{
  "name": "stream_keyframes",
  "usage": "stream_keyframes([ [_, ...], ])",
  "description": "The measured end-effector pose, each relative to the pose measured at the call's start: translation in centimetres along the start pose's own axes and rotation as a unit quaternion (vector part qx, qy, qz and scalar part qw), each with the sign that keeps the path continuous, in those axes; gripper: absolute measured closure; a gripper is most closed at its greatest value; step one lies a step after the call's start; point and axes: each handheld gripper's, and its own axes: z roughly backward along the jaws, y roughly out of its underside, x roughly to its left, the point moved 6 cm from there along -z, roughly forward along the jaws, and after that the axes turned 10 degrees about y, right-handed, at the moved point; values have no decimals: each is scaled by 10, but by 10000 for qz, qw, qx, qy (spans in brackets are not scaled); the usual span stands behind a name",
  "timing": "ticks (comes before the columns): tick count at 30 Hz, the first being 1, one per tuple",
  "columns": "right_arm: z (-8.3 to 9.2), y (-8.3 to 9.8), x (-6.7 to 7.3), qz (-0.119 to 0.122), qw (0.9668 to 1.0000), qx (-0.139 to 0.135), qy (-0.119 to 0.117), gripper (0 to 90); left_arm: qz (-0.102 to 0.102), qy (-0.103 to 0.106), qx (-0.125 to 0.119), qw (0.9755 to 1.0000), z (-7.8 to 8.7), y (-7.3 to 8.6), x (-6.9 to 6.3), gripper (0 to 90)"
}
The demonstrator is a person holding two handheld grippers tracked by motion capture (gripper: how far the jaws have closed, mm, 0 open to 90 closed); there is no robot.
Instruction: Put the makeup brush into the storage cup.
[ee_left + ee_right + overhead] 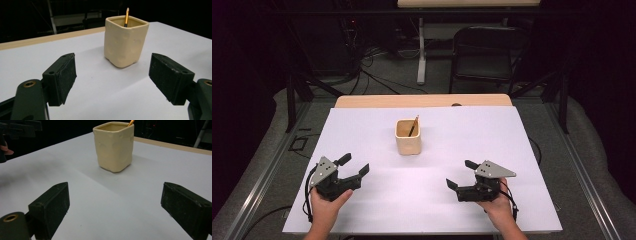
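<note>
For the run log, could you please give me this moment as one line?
left tool: open, empty | right tool: open, empty | cream cup: upright, untouched, between the tools, farther back | pencil: inside cup

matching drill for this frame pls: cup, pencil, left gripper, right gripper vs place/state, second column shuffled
Things:
1. cream cup
2. pencil
3. left gripper
4. right gripper

Place or state:
A. open, low at the left of the white sheet, apart from the cup
B. stands inside the cup, leaning on its rim
C. upright near the middle of the white sheet
D. open, low at the right of the sheet, holding nothing

Pairs: 1-C, 2-B, 3-A, 4-D
</note>
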Motion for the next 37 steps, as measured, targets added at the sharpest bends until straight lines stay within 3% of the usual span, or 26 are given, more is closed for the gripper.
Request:
stream_keyframes([
  [7, 0, 1, 0, 21, 10000, 38, 11, 80, 12, -38, 76, 10000, -2, 8, 3, 221],
  [18, -1, 2, 2, 70, 9999, 72, 0, 80, -173, -53, 478, 9987, -11, 17, 1, 221],
  [37, 0, 5, 3, 149, 9998, 159, 33, 79, -155, 39, 577, 9982, -20, 20, -4, 223],
])
